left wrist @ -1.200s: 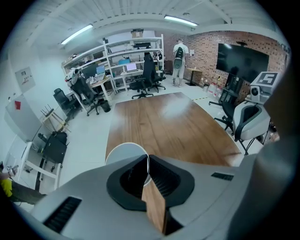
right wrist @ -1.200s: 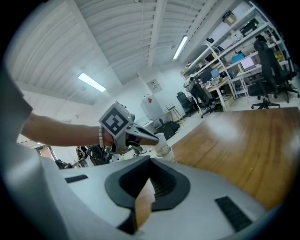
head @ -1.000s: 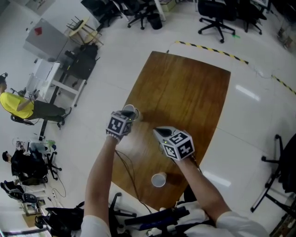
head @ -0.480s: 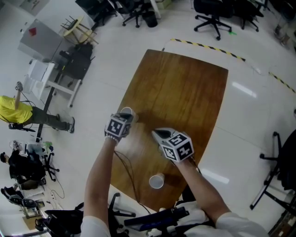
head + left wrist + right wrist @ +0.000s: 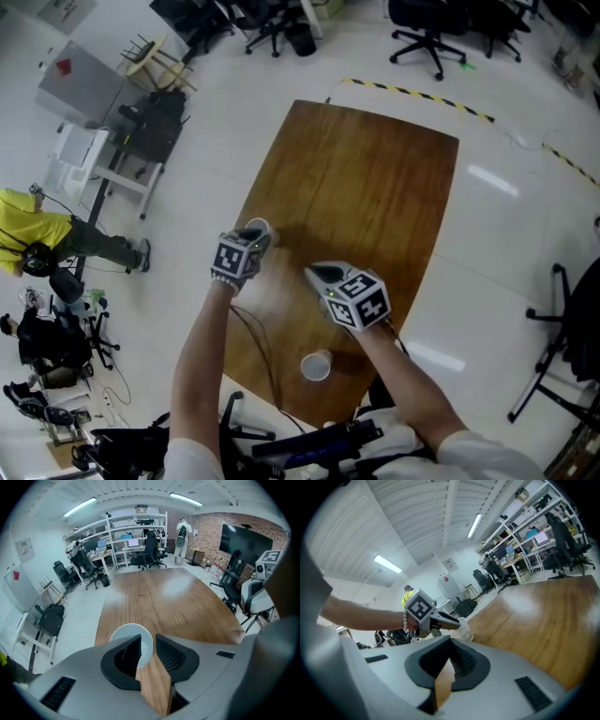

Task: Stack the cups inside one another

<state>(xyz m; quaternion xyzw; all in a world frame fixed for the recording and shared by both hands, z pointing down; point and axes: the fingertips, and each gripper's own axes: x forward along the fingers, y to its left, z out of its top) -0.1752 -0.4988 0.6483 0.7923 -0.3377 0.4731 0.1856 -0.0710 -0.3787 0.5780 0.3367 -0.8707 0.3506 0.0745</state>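
Stacking outstanding — my left gripper point(image 5: 148, 644), jaws just opening, sits slack astride the rim of one cup point(image 5: 127, 633) at the table's point(image 5: 375, 187) left edge, right gripper point(image 5: 449, 643) closed empty — second cup point(image 5: 316, 366) stands apart, lower centre.

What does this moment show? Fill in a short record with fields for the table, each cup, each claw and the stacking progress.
table: wooden
far cup: white, open end up, at the table edge
near cup: white, open end up, standing alone near the person
left claw: has just been opening; far cup's rim between the jaws, not pinched
right claw: tips together, nothing between them, over the table
stacking: not yet done; cups apart
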